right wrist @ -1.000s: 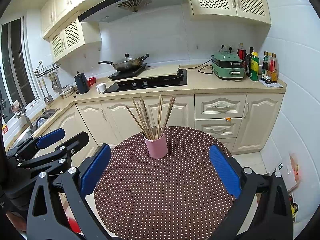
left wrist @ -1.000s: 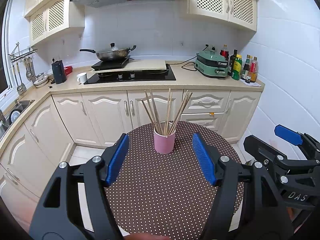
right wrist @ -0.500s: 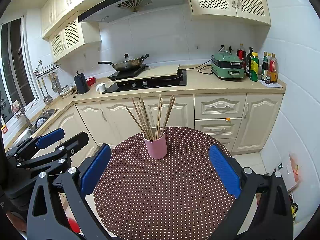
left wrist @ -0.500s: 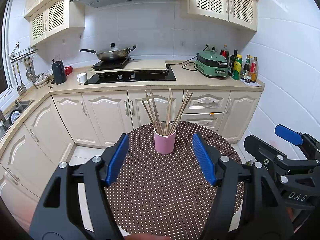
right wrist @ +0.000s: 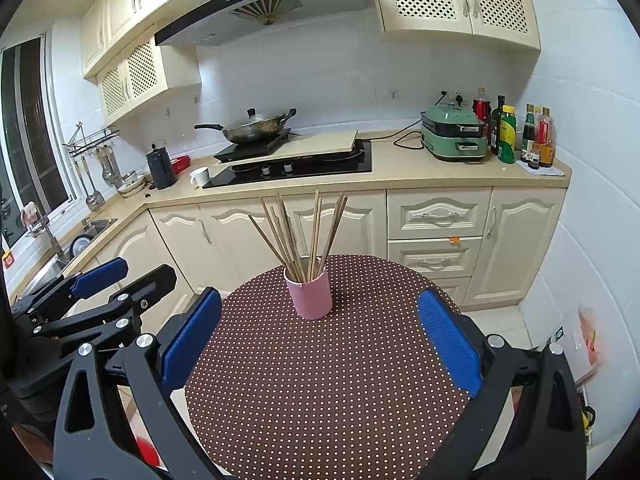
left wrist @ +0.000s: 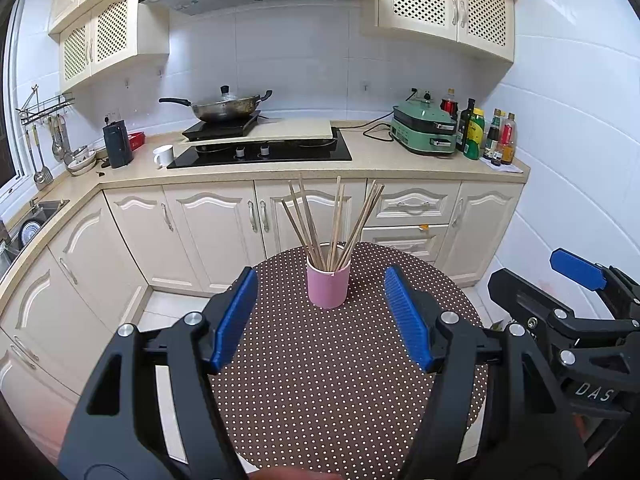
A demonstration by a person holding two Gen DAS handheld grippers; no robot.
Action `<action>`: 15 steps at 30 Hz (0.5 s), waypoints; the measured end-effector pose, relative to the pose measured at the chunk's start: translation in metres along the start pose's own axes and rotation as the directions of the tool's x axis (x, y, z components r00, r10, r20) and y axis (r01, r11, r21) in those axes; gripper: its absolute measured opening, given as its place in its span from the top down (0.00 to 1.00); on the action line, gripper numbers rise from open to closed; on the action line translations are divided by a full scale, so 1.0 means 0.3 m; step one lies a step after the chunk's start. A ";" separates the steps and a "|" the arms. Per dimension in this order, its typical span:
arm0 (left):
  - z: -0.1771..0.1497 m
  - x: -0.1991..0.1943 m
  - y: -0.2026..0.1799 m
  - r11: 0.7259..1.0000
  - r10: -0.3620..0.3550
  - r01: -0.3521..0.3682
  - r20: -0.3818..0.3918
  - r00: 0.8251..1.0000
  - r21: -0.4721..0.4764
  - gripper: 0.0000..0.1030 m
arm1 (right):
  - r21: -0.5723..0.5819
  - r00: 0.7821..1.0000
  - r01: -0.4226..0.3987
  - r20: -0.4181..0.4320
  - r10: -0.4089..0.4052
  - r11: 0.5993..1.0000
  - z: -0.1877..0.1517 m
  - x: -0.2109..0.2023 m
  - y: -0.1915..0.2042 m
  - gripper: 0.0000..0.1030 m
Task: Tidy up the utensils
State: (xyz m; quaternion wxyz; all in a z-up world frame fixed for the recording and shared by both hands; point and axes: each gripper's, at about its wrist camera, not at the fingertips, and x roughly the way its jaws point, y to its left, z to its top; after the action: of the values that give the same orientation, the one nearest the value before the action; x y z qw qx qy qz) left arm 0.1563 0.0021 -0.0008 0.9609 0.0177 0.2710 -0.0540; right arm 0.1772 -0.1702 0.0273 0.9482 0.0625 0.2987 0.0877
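Standing upright toward the far side of the round counter (left wrist: 344, 392), whose brown cloth is dotted with white, is a pink cup (left wrist: 328, 285) holding a loose fan of wooden chopsticks (left wrist: 334, 222) that lean outward in several directions. The left tool (left wrist: 320, 314) hangs over the near part of the cloth with its blue pads well apart and nothing between them; the cup sits beyond the fingertips, roughly centred in the gap. The right tool (right wrist: 320, 338) hovers beside it, its blue pads spread wider and also empty, the cup again ahead of them and apart from both pads.

From the left wrist view the body of the right tool shows at the right edge, and the white letters "DAS" can be read on it; whatever follows is cut off.

Behind, a wok (left wrist: 226, 106) rests on a black burner on the kitchen worktop, with a white mug (left wrist: 163, 156) and a dark kettle (left wrist: 117, 144) to its left. A green electric cooker (left wrist: 424, 130) stands to the right, next to a row of sauce bottles (left wrist: 486, 136) whose labels are too small to read.
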 end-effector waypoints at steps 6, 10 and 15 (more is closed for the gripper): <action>-0.001 -0.001 -0.003 1.000 0.002 -0.002 0.000 1.000 0.000 0.36 | 0.001 1.000 -0.005 -0.004 0.005 1.000 0.003 0.002 0.000 0.08; -0.003 0.001 -0.004 1.000 0.003 -0.003 -0.001 1.000 -0.001 0.36 | 0.005 1.000 -0.012 -0.009 0.012 1.000 0.004 0.005 -0.003 0.08; -0.002 0.004 -0.008 1.000 0.001 -0.001 -0.005 1.000 -0.005 0.36 | 0.005 1.000 -0.014 -0.010 0.014 1.000 0.009 0.011 -0.004 0.08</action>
State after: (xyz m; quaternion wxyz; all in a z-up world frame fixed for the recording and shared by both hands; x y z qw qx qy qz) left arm 0.1568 -0.0003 -0.0018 0.9603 0.0158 0.2735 -0.0527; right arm 0.1817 -0.1710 0.0273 0.9459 0.0664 0.3034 0.0941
